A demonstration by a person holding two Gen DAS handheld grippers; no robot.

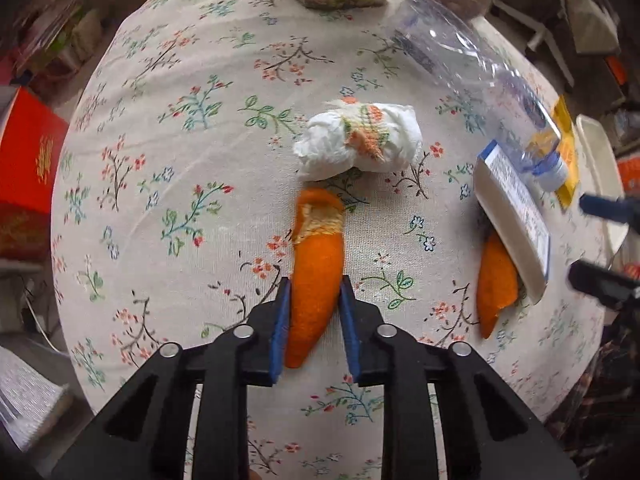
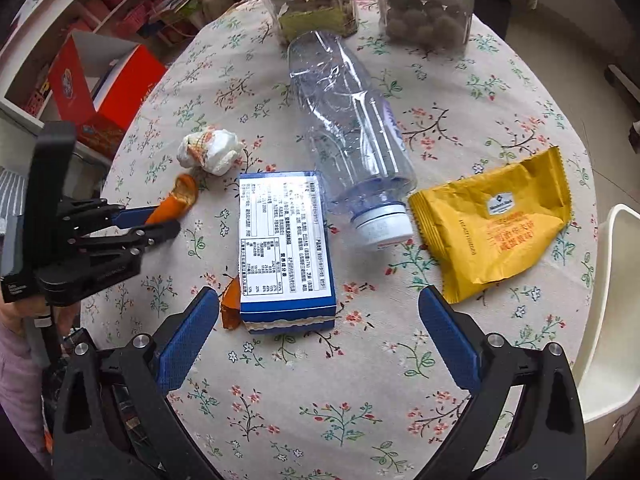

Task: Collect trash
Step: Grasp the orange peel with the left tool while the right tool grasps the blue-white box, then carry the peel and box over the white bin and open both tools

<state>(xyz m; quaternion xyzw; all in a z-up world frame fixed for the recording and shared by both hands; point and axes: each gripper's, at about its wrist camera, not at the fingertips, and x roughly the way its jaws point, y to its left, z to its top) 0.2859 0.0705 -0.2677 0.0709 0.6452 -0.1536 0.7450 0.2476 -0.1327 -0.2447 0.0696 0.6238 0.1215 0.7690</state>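
On the floral tablecloth (image 1: 192,152) my left gripper (image 1: 314,284) has its blue pads on either side of a long orange peel (image 1: 316,276), closed onto it; it also shows in the right wrist view (image 2: 160,220). A crumpled white tissue (image 1: 358,142) lies just beyond. A second peel (image 1: 494,288) lies partly under a blue-and-white carton (image 2: 284,248). A clear plastic bottle (image 2: 352,136) lies on its side beside a yellow wrapper (image 2: 496,228). My right gripper (image 2: 320,300) is open and empty, just short of the carton.
Two clear jars (image 2: 316,0) with snacks stand at the table's far edge. A white chair (image 2: 612,312) is at the right. A red box (image 2: 108,88) and shelves stand left of the table.
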